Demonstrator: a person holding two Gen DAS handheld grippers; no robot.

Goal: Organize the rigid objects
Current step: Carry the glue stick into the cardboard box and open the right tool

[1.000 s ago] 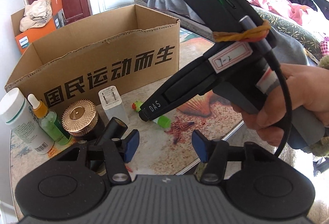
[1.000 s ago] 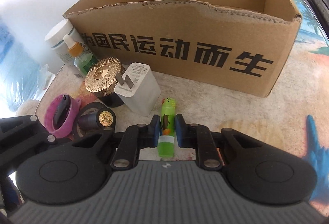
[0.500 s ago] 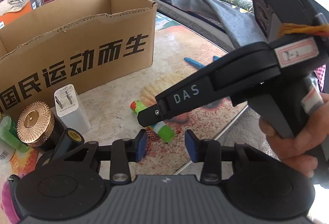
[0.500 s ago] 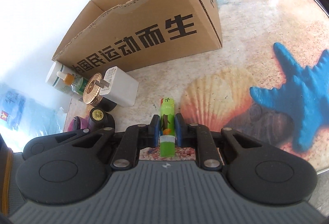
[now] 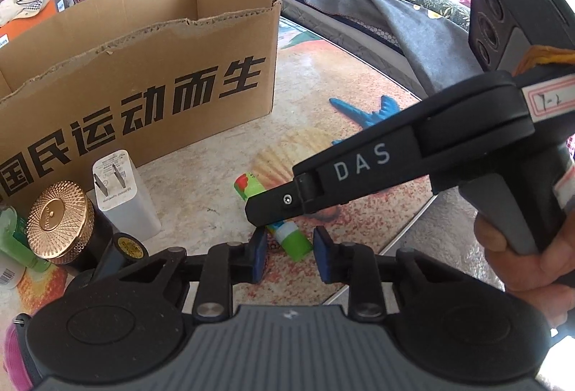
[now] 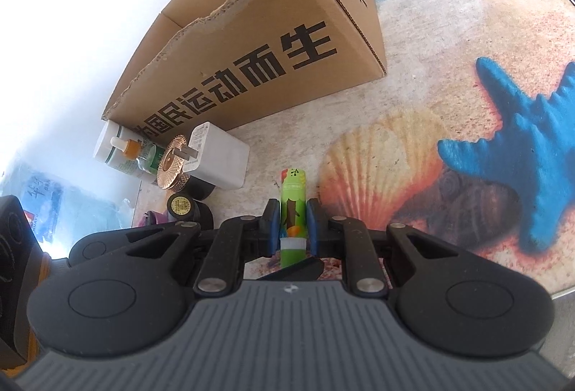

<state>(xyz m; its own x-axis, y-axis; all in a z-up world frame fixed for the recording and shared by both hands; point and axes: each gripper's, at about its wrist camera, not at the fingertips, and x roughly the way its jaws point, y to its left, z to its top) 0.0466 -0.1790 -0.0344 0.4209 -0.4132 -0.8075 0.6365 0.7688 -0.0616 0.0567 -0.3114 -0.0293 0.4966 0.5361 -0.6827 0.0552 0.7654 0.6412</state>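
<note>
The table [image 6: 449,42] carries a beach-print cover with a blue starfish [image 6: 517,153] and a scallop shell [image 6: 381,153]. An open cardboard box [image 5: 143,78] with black printed characters stands on it. Beside the box's front wall stands a group of smaller items: a white charger plug [image 5: 122,189], a dark jar with a gold ribbed lid [image 5: 59,222], a white bottle [image 6: 111,150], a green dropper bottle [image 6: 140,153] and a small black jar with a yellow label [image 6: 181,207]. The right gripper [image 6: 293,224] pinches a green tube [image 6: 293,207] between its blue pads; the tube lies low over the table cover, near the shell print. The left gripper [image 5: 289,254] has just been closing; its pads stand a little apart with nothing pressed between them, the tube's capped end showing beyond the gap.
</note>
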